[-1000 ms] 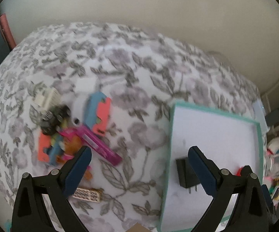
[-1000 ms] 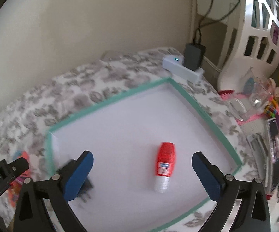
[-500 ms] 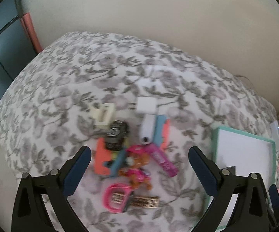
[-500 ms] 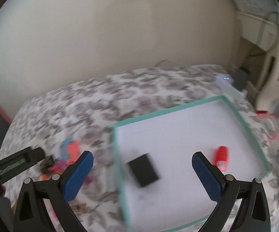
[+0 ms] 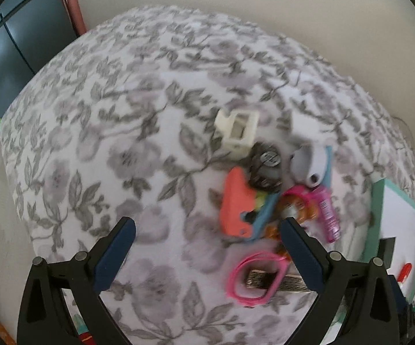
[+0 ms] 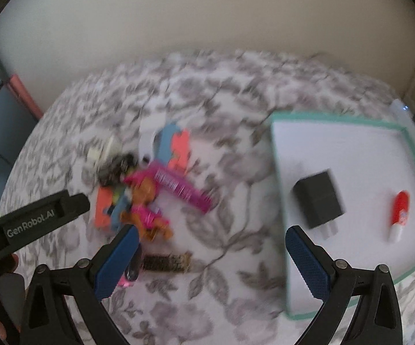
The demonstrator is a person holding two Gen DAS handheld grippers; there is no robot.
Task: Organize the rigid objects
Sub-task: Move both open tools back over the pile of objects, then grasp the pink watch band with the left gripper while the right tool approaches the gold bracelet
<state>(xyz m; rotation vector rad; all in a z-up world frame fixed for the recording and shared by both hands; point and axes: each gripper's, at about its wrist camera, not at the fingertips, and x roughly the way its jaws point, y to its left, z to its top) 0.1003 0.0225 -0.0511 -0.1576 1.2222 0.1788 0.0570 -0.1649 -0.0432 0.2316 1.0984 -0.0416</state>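
While both jaws gape wide, empty | toy pile (image 5: 268,195) on floral bedspread (image 5: 121,120) | charger (image 6: 318,199) in tray (image 6: 276,155)

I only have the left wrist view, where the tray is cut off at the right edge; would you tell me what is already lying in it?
Observer: The right wrist view shows the whole teal-rimmed tray. A black charger lies in its left part, prongs toward the camera.
Operator: Thank you. Is anything else in there?
Observer: Yes, a red bottle with a white cap lies flat near the tray's right rim, apart from the charger.
Operator: And is the right gripper carrying anything?
Observer: No. The right gripper is open and empty, above the floral cloth between the pile and the tray.
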